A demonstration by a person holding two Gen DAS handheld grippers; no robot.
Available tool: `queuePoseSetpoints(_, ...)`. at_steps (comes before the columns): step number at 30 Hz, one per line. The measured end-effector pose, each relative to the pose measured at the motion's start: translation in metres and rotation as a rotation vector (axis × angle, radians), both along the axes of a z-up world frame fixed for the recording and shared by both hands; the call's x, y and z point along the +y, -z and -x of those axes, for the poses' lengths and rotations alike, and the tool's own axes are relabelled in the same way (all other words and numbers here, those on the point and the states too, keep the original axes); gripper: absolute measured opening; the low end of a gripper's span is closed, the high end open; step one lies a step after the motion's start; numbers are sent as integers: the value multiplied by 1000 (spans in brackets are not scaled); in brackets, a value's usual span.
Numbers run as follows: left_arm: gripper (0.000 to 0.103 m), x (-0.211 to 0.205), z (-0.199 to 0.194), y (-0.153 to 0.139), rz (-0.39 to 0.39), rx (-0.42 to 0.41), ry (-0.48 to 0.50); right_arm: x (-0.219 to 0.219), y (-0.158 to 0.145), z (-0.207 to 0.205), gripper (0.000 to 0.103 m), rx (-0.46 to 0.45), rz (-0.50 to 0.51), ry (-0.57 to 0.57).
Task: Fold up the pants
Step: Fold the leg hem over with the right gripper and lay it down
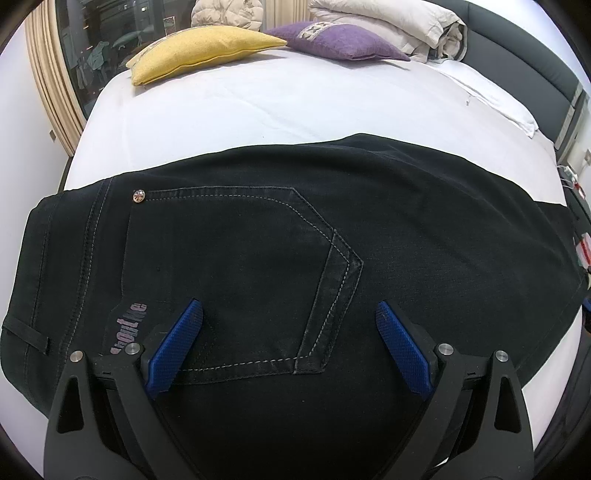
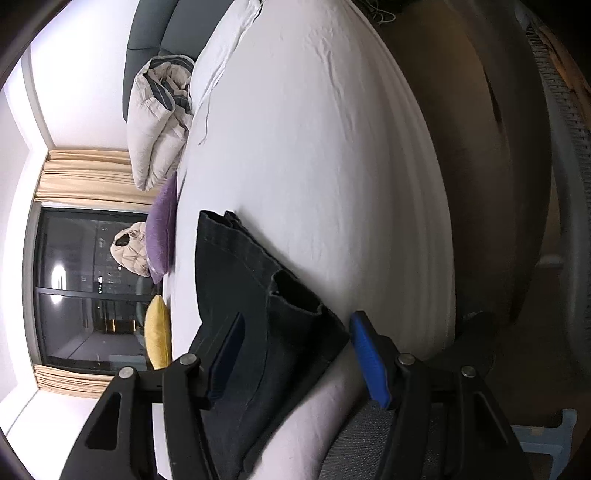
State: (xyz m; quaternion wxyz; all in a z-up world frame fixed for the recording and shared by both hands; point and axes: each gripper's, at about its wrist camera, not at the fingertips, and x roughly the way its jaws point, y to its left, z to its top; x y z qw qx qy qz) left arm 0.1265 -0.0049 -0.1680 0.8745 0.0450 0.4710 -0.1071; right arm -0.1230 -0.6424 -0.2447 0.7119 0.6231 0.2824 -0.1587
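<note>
Pants [image 1: 258,240] cut off at lower frame edge; right view motion-blurred; window [image 2: 85,288] contents indistinct.

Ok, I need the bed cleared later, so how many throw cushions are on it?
2. The mustard-yellow fabric cushion lies at the far left of the white bedsheet; the purple woven cushion sits just right of it, beside the rolled beige duvet. More may be hidden.

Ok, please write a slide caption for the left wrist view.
Open left gripper above the back pocket of black jeans on a white bed.
</note>
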Motion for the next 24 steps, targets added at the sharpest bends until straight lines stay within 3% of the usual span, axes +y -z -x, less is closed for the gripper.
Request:
queuePoseSetpoints(5, 96, 0, 0, 0, 1, -1, 0, 7, 0, -7, 62, 0, 19, -4)
queuePoseSetpoints(10, 96, 0, 1, 0, 3, 0, -3, 7, 4, -7, 33, 29, 19, 7)
queuePoseSetpoints(17, 96, 3, 1, -8, 47, 3, -13, 16, -13, -14, 14, 47, 109, 11)
queuePoseSetpoints(20, 96, 1, 1, -9, 59, 8, -9, 23, -26, -23, 14, 40, 173, -4)
queuePoseSetpoints(24, 96, 0, 0, -11, 83, 12, -8, 24, -27, -33, 13, 17, 160, -3)
